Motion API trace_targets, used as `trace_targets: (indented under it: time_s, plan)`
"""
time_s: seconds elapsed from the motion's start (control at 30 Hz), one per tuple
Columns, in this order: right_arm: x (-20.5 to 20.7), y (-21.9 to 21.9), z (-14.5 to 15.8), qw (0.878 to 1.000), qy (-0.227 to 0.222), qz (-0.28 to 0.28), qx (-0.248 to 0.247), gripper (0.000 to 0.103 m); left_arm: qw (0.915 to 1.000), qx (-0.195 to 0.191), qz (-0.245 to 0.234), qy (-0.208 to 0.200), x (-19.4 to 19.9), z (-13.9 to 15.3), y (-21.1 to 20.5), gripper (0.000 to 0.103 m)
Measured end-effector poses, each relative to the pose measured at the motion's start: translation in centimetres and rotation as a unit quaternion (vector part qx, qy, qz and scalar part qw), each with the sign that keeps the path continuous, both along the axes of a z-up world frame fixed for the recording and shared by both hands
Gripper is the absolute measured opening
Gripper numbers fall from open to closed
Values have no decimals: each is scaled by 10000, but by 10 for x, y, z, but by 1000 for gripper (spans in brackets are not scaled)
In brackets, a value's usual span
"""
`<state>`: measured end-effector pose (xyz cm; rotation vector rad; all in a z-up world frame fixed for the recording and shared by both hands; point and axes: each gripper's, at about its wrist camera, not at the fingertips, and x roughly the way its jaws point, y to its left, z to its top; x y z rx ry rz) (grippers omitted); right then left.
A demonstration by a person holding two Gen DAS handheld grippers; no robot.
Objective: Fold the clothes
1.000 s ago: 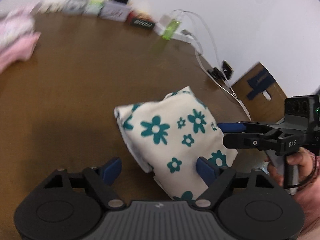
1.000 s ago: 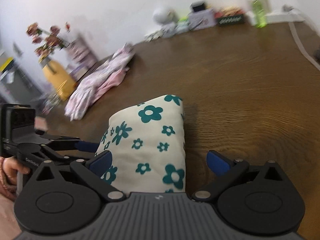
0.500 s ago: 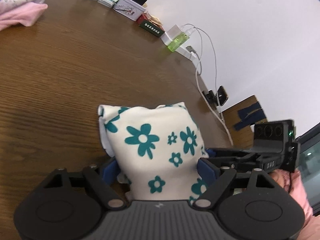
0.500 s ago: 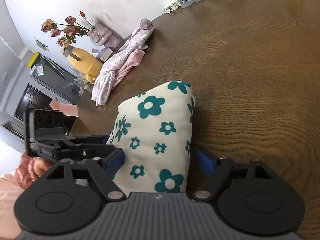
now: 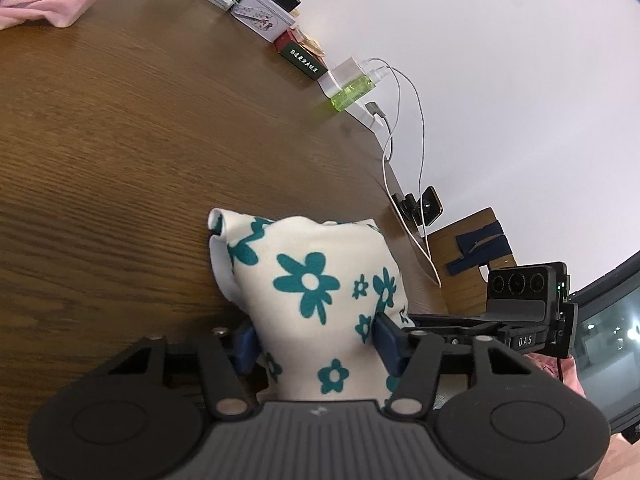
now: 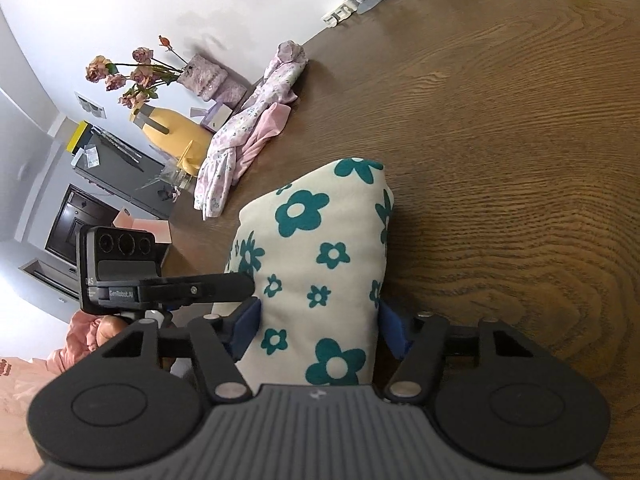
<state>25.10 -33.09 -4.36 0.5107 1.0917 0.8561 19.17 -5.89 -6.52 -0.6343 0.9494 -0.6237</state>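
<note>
A folded cream garment with teal flowers [image 5: 308,280] lies bunched on the brown wooden table [image 5: 120,140]. My left gripper [image 5: 316,340] straddles its near end, jaws closing, with both blue pads pressed into the cloth. In the right wrist view the same garment [image 6: 316,248] sits between the closing jaws of my right gripper [image 6: 320,324], and its pads touch the cloth on both sides. The two grippers hold the bundle from opposite sides; the right one [image 5: 516,320] shows in the left wrist view, the left one [image 6: 160,288] in the right wrist view.
A pink and floral heap of clothes [image 6: 248,128] lies at the far table edge. Small boxes [image 5: 264,16], a green bottle [image 5: 352,94] and a power strip with white cables [image 5: 400,128] line the wall side. A vase of dried flowers [image 6: 168,128] stands beyond the table.
Both grippers came down and in over the folded garment, and their jaws narrowed from wide apart until the pads met the cloth. The bundle now looks squeezed narrower.
</note>
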Motion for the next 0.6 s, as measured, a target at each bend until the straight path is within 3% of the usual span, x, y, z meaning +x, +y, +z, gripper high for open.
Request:
trace_targets:
  time_s: [0.17, 0.37, 0.6]
  plan:
    - [-4, 5, -2, 9999, -18, -130, -42, 55, 9998, -147, -54, -109, -2, -7, 3, 44]
    - [-17, 4, -6, 9975, 16, -705, 79, 44, 9989, -461, -11, -67, 2, -12, 8, 35]
    - [-17, 6, 19, 9951, -306, -912, 218, 41, 9978, -380, -45, -545, 8, 22, 8, 34]
